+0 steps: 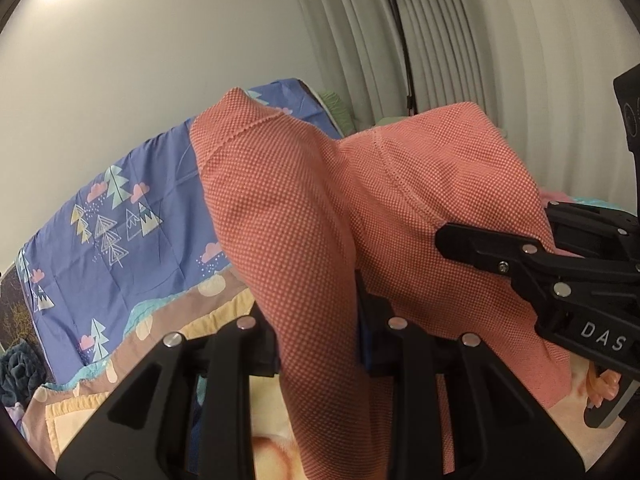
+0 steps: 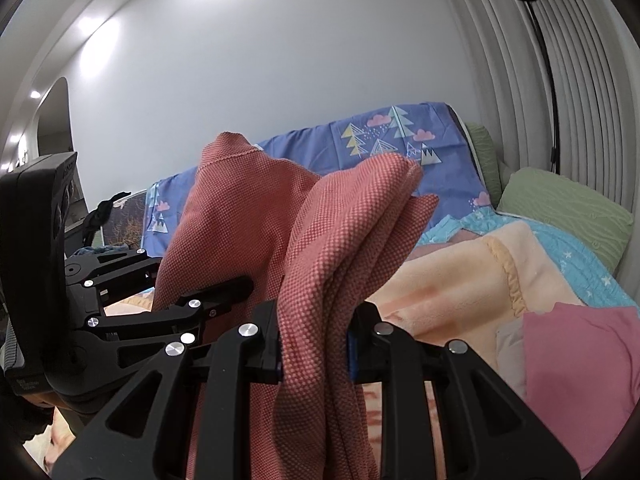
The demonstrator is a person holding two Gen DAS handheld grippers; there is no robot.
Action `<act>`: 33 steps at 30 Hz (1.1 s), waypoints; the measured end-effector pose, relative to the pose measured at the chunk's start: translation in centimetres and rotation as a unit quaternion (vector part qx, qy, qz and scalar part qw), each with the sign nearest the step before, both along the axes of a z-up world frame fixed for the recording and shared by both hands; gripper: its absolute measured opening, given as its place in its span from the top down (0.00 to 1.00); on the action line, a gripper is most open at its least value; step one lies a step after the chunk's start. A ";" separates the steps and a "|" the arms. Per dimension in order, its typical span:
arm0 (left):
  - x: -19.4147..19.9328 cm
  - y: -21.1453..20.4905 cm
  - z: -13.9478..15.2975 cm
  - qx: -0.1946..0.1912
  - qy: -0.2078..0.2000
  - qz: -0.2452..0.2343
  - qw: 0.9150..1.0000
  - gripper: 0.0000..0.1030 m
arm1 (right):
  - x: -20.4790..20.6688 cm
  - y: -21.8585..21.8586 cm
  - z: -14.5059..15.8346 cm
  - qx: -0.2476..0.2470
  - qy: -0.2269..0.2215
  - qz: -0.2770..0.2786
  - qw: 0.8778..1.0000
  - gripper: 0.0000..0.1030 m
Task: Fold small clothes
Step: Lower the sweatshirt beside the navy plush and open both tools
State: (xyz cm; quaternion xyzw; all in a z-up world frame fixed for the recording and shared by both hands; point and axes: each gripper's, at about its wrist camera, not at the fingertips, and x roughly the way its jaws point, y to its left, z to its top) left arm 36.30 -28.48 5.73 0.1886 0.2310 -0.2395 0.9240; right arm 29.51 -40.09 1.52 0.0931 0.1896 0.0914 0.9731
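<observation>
A coral-red knit garment (image 1: 304, 200) hangs in the air between both grippers, above the bed. My left gripper (image 1: 320, 344) is shut on one part of the cloth, which runs down between its jaws. My right gripper (image 2: 316, 340) is shut on a bunched edge of the same garment (image 2: 332, 240). The right gripper also shows in the left wrist view (image 1: 464, 236), close on the right. The left gripper shows in the right wrist view (image 2: 236, 288), close on the left. The garment's lower part is hidden behind the jaws.
A peach blanket (image 2: 452, 280) covers the bed below. A pink garment (image 2: 580, 368) lies at the right. A blue tree-print sheet (image 1: 120, 220) drapes the headboard. A green pillow (image 2: 560, 208), pleated curtains (image 2: 520, 80) and a black lamp pole (image 1: 404, 48) stand behind.
</observation>
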 end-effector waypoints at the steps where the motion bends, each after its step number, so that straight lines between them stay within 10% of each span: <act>1: 0.4 -0.1 -0.2 0.000 0.002 0.002 1.000 0.73 | 0.5 -0.1 -0.3 -0.001 0.003 -0.002 1.000 0.78; 9: 2.6 -0.7 -3.1 -0.008 0.025 0.013 1.000 0.70 | 3.7 -1.0 -2.8 0.011 0.040 -0.008 0.999 0.78; 12: 4.4 -0.6 -5.1 0.011 0.025 0.054 0.998 0.37 | 5.7 -1.0 -4.6 0.001 0.076 -0.026 0.997 0.73; 14: 5.4 -0.4 -6.9 0.041 0.017 0.102 0.994 0.35 | 7.1 -1.3 -6.5 -0.022 0.120 -0.065 0.990 0.55; 19: 6.0 0.6 -13.5 0.092 0.125 0.093 0.983 0.35 | 8.2 -3.0 -12.1 0.012 0.233 -0.077 0.969 0.53; 22: 4.2 0.3 -16.1 0.121 0.099 0.084 0.984 0.38 | 8.9 -3.2 -15.0 0.005 0.312 -0.096 0.945 0.49; 33: 1.5 2.0 -14.1 0.053 0.111 0.093 0.988 0.23 | 3.4 -1.7 -11.3 -0.038 0.204 -0.139 0.968 0.41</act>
